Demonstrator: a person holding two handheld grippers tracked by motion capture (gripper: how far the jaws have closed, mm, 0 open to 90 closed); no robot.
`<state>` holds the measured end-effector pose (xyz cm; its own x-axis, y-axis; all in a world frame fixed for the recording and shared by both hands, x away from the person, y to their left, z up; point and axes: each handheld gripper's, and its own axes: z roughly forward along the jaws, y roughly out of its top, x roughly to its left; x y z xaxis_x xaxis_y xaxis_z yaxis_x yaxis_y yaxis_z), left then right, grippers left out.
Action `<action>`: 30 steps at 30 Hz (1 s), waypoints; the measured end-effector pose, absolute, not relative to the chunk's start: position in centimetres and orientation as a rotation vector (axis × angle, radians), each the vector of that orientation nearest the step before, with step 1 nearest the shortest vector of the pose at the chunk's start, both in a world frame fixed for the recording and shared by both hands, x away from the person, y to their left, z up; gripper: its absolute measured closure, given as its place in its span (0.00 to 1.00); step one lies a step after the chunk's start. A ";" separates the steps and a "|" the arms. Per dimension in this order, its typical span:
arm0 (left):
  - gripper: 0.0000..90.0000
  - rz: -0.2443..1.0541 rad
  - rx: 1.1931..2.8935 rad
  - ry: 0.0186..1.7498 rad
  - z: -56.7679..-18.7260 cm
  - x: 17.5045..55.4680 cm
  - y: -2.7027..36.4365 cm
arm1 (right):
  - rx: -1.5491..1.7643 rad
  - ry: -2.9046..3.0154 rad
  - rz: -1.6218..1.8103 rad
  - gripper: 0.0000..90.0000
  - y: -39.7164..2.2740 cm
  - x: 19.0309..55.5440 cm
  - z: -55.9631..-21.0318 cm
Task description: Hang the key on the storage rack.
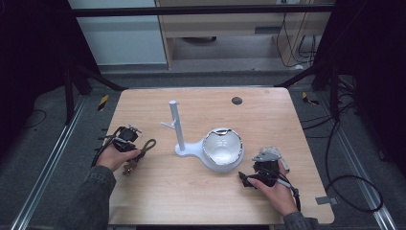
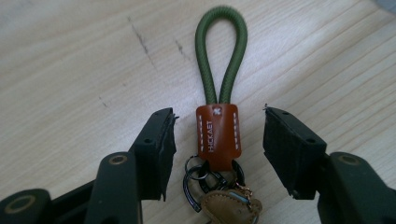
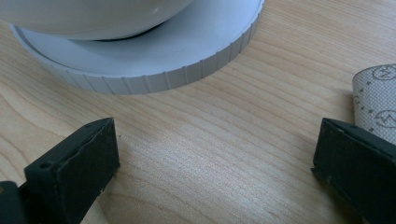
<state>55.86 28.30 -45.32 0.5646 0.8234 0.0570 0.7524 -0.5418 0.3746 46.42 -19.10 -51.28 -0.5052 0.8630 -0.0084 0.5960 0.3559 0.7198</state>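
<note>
A key ring with a green cord loop, a brown leather tab and metal rings lies flat on the wooden table at the left. My left gripper straddles the tab, its pads a little apart from it on both sides, so it is open. In the high view the key ring lies just right of my left gripper. My right gripper rests at the front right, wide open over bare wood, close to the ribbed round base of a white bowl.
A white post with a short side branch rises from a base joined to the bowl's. A dark round hole sits near the table's back edge. A pale patterned sheet lies beside my right gripper's right jaw. Cables lie on the floor at the right.
</note>
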 end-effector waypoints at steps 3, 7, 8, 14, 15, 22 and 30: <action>0.52 0.316 2.493 1.306 -45.6 56.0 28.4 | 1.278 2.237 0.944 0.00 -19.1 46.4 -51.3; 0.57 0.304 2.486 1.323 -45.6 56.0 28.4 | 1.273 2.238 0.944 0.00 -19.1 46.4 -51.3; 0.57 0.304 2.501 1.320 -45.7 56.1 28.4 | 1.273 2.238 0.944 0.00 -19.1 46.4 -51.3; 0.61 0.287 2.519 1.315 -46.0 56.2 28.1 | 1.276 2.237 0.944 0.00 -19.1 46.4 -51.3; 0.62 0.284 2.520 1.314 -46.0 56.3 28.0 | 1.277 2.237 0.944 0.00 -19.1 46.4 -51.3; 0.68 0.280 2.543 1.322 -46.3 56.4 27.9 | 1.276 2.238 0.944 0.00 -19.1 46.4 -51.3; 0.73 0.319 2.545 1.305 -45.9 55.9 27.8 | 1.273 2.238 0.944 0.00 -19.1 46.4 -51.3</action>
<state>55.94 27.82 -45.89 0.5718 0.8170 0.0743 0.7591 -0.5613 0.3297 46.45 -19.11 -51.29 -0.5072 0.8617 -0.0104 0.5941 0.3584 0.7202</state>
